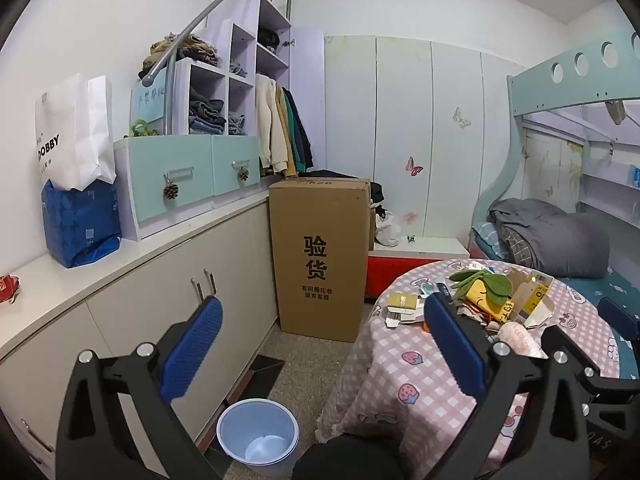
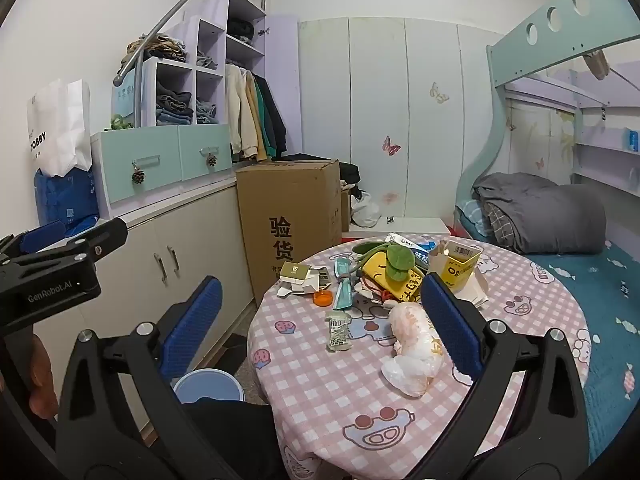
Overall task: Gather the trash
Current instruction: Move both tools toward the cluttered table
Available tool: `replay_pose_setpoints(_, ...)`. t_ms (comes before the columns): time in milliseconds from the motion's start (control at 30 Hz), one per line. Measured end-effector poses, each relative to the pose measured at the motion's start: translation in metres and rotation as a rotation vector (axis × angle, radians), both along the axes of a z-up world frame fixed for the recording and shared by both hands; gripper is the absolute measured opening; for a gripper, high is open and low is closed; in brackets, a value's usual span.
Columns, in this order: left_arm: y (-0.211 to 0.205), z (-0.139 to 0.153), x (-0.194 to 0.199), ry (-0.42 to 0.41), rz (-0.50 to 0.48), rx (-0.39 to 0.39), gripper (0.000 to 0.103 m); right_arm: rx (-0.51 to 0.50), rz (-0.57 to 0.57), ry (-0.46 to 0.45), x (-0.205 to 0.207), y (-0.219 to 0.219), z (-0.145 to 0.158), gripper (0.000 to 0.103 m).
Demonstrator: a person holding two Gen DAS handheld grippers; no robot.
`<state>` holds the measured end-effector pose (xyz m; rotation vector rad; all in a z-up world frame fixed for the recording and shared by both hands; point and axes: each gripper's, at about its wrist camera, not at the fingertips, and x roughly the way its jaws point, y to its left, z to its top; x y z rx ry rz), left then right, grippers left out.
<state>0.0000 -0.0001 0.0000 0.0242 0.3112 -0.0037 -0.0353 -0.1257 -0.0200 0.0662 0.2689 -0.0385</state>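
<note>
Both your claws gape wide and empty, left claw (image 1: 322, 342), right claw (image 2: 320, 320), trash pile (image 2: 384, 276) heaped toward the worktop's (image 2: 320, 392) far edge, blue bin (image 1: 258, 436) on the floor beside its left edge.

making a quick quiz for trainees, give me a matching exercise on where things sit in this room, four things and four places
Things:
1. trash bin
2. orange cap
3. blue bag
4. grey quilt

Places:
A. on the bed
B. on the floor beside the round table
C. on the white counter by the wall
D. on the checked tablecloth

Pairs: 1-B, 2-D, 3-C, 4-A
</note>
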Motion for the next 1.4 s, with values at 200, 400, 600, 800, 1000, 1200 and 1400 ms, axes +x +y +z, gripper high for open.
replay_pose_setpoints(200, 0.000, 0.000, 0.000, 0.003, 0.001, -0.003, 0.099, -0.006, 0.002, 0.004, -0.001, -0.002, 0.000, 0.097)
replay_pose_setpoints(400, -0.002, 0.000, -0.002, 0.000, -0.005, -0.003, 0.099, -0.007, 0.006, 0.010, 0.003, 0.001, -0.002, 0.097)
replay_pose_setpoints(600, -0.007, -0.005, -0.001, 0.001, -0.005, 0.002, 0.099, -0.006, 0.004, 0.009, 0.002, 0.001, -0.002, 0.097)
replay_pose_setpoints(800, -0.008, -0.004, 0.000, 0.002, -0.005, 0.002, 0.099, -0.002, 0.003, 0.008, 0.002, 0.000, -0.005, 0.097)
replay_pose_setpoints(1000, -0.011, 0.001, -0.004, 0.000, -0.010, 0.005, 0.099, 0.003, -0.001, 0.009, -0.002, -0.004, -0.004, 0.097)
replay_pose_setpoints(1200, -0.015, 0.002, -0.006, 0.001, -0.014, 0.008, 0.099, 0.008, -0.005, 0.006, -0.003, -0.005, -0.005, 0.097)
replay_pose_setpoints(1400, -0.016, 0.002, -0.007, 0.001, -0.016, 0.010, 0.099, 0.016, -0.008, 0.006, -0.006, -0.007, -0.005, 0.097)
